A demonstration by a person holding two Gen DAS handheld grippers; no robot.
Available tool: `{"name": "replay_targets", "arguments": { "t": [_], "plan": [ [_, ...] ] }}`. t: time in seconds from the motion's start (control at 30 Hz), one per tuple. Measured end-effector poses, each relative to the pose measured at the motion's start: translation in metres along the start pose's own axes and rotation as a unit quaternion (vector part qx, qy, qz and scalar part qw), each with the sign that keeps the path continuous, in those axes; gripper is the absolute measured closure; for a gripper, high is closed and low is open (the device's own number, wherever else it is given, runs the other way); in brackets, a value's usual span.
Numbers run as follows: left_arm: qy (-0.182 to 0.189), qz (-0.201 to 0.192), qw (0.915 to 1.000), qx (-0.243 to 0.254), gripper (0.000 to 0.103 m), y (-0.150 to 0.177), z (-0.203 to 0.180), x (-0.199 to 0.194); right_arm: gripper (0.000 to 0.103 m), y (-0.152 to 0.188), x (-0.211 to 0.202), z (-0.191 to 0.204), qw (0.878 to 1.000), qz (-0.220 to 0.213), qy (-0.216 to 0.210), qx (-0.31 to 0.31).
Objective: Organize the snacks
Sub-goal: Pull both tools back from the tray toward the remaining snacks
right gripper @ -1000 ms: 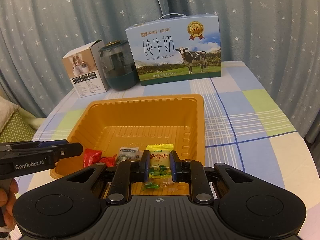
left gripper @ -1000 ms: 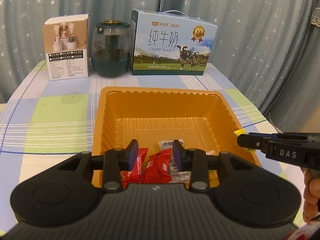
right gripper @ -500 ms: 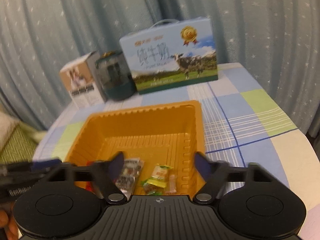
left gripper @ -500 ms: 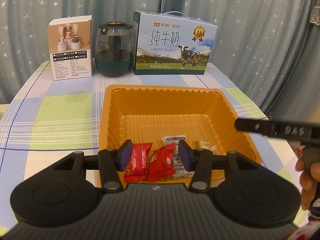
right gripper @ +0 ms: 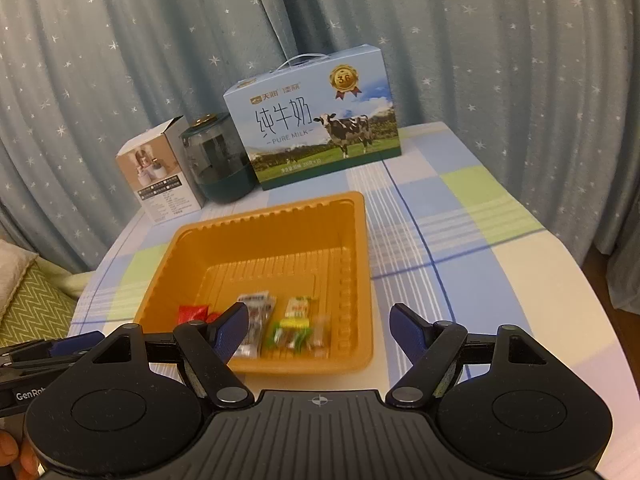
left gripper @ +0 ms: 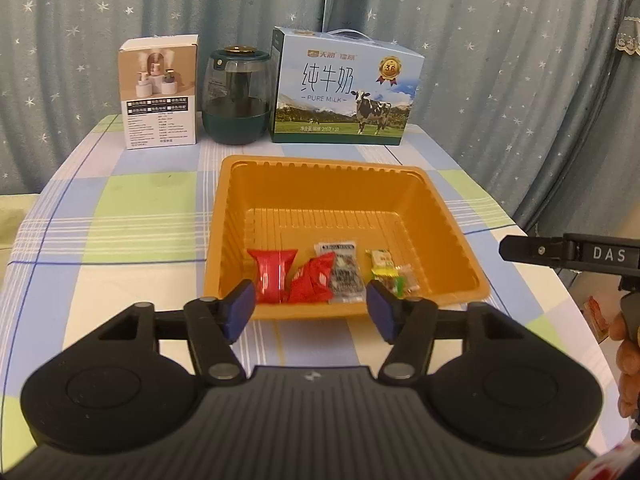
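Note:
An orange plastic tray (left gripper: 336, 184) sits mid-table; it also shows in the right wrist view (right gripper: 276, 236). Along its near wall lie two red snack packets (left gripper: 276, 274), a white-and-black packet (left gripper: 342, 270) and a yellow-green candy (left gripper: 386, 270). The white packet (right gripper: 256, 316) and the yellow-green candy (right gripper: 296, 318) show in the right wrist view too. My left gripper (left gripper: 314, 308) is open and empty, just short of the tray's near rim. My right gripper (right gripper: 320, 330) is open wide and empty, above the tray's near edge.
At the back of the checked tablecloth stand a white product box (left gripper: 158, 92), a dark green jar (left gripper: 236, 98) and a blue milk carton (left gripper: 346, 88). A starred curtain hangs behind. The right gripper's side shows at the right edge (left gripper: 576, 256).
The right gripper opened and let the yellow-green candy fall into the tray. The left gripper opened wider, and both drew back from the tray.

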State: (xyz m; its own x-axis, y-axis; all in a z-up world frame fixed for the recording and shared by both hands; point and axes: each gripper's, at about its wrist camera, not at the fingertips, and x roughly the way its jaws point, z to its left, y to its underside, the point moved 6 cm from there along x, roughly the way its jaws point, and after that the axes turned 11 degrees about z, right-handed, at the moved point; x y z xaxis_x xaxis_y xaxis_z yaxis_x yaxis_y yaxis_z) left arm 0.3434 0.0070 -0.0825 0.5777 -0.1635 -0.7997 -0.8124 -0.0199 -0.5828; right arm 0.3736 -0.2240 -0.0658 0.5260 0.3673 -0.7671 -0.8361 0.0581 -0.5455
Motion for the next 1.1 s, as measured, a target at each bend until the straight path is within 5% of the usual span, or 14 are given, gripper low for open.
{"name": "replay_targets", "arguments": {
  "t": [0.5,1.1],
  "plan": [
    [-0.013,-0.012,0.9998,-0.007,0.023,0.068,-0.024,-0.09,0.026,0.081,-0.085,0.033,0.999,0.006,0.026,-0.027],
    [-0.037,-0.02,0.9987,-0.027,0.019,0.14,-0.023,-0.153,0.026,0.159,-0.131,0.058,0.998,0.013,0.039,-0.053]
  ]
}}
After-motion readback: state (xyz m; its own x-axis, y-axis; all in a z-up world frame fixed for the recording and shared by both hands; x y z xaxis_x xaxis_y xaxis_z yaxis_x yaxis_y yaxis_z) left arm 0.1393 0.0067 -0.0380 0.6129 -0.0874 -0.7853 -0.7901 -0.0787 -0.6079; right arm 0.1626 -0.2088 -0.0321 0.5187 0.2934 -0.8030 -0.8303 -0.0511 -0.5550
